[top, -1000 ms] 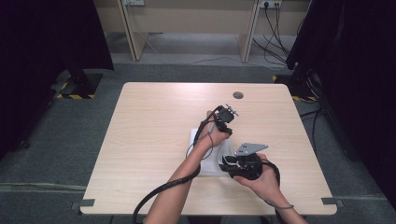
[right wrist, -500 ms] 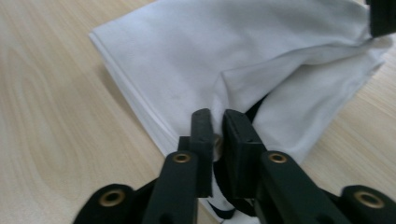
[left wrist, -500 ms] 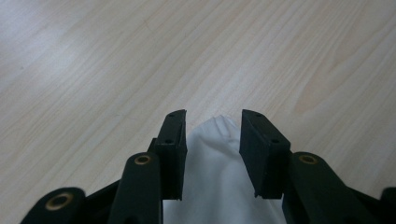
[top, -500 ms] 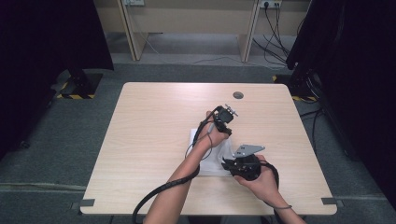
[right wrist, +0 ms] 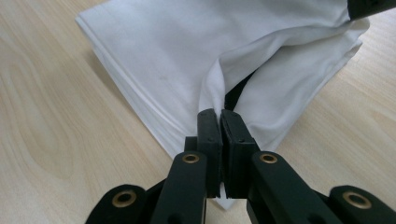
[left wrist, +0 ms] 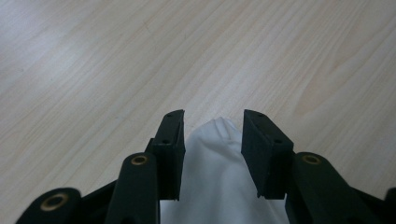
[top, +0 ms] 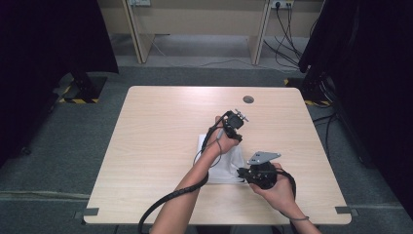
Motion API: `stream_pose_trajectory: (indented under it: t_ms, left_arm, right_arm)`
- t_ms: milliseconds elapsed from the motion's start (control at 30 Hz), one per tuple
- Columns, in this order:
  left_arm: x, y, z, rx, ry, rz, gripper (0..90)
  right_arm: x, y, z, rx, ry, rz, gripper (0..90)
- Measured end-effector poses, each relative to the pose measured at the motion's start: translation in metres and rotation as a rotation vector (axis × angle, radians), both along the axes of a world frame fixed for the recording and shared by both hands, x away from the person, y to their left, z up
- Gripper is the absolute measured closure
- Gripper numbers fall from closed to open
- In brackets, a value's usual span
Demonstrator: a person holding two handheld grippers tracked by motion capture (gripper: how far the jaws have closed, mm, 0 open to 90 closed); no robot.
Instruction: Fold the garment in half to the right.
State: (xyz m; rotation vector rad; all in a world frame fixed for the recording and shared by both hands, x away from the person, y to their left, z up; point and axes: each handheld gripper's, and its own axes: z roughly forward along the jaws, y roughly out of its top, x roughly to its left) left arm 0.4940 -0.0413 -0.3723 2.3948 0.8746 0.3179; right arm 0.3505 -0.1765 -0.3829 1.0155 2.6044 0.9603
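From the high view, a folded white cloth [top: 226,163] lies on the wooden table [top: 160,131], toward the near edge and right of the middle. Much of it is covered by the person's left forearm and hand, so its full outline cannot be made out. The left gripper [top: 233,127] sits over the far end of the cloth; the right gripper [top: 243,172] meets the cloth's near right edge, its grey three-cornered plate [top: 263,157] on top. How either pair of jaws stands is too small to tell from here. A small dark round disc [top: 248,99] lies on the table near the far edge, well apart from the cloth.

In the left gripper view, the left gripper [left wrist: 212,135] has its jaws apart, with a bunched tip of the white cloth [left wrist: 217,172] between them. The pads stand just beside the fabric on either side and do not press on it. The cloth's lower part is cut off by the bottom of the view.

In the right gripper view, the right gripper [right wrist: 219,116] has just been closing, and its jaws are now together, pinching a raised fold of the white cloth [right wrist: 187,51]. A dark gap opens under the lifted layer beside the jaws; what lies inside cannot be made out. At the top right corner, a black jaw tip of the left gripper [right wrist: 371,7] is cut off by the frame.
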Motion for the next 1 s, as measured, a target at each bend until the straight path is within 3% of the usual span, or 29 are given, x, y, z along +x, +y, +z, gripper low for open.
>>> stream_pose_trajectory:
  t_ms: [200,533,1000]
  left_arm:
    - [0.001,0.005,0.002,-0.007,-0.008,0.011,57.6]
    - [0.001,0.013,0.004,0.023,-0.013,0.0,55.7]
    - [-0.003,0.009,-0.007,0.058,0.007,-0.032,53.0]
  right_arm:
    - [-0.003,-0.003,0.001,-0.002,0.009,0.002,87.9]
    - [-0.008,-0.003,0.002,-0.021,0.016,0.008,87.9]
    - [-0.011,-0.005,0.002,-0.043,0.04,0.018,87.8]
